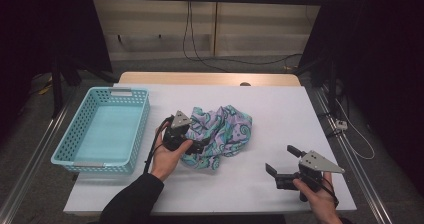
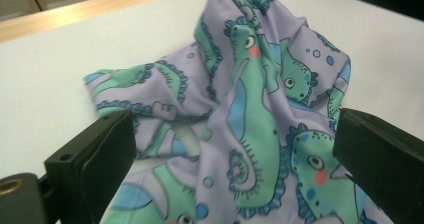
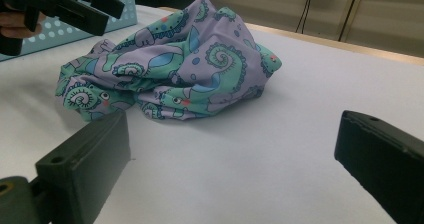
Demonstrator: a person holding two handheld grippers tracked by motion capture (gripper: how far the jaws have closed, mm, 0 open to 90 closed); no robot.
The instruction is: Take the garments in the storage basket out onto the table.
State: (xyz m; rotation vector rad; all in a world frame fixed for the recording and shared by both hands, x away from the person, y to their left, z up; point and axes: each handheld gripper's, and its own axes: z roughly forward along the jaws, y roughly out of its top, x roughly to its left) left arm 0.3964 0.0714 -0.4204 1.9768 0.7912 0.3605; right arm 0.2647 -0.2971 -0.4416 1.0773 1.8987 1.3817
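table [image 1: 280, 119]: white top, lots of bare room, so nothing's falling off unless the cloth gets dragged hard toward the front edge.
basket [image 1: 134, 134]: pale blue, empty, well left of the cloth. If that's where the cloth ends up, it's a floppy load and I'd guess a trailing corner snags the rim or hangs over the side.
cloth [image 1: 220, 129]: purple with green seahorses, bunched in a heap mid-table, touching nothing but the table. Biggest risk imo: pinch just one top fold and the rest unrolls and drags, or slips out.
left gripper [image 1: 197, 145]: right at the cloth's left edge, jaws spread wide, fabric sitting between them but not pinched. Close too shallow and it only nips a wrinkle; go too deep and the jaws scrape the table.
right gripper [image 1: 281, 165]: parked near the front right, well apart from the cloth, jaws gaping, holding nothing. Too far off to help if the left one fumbles.
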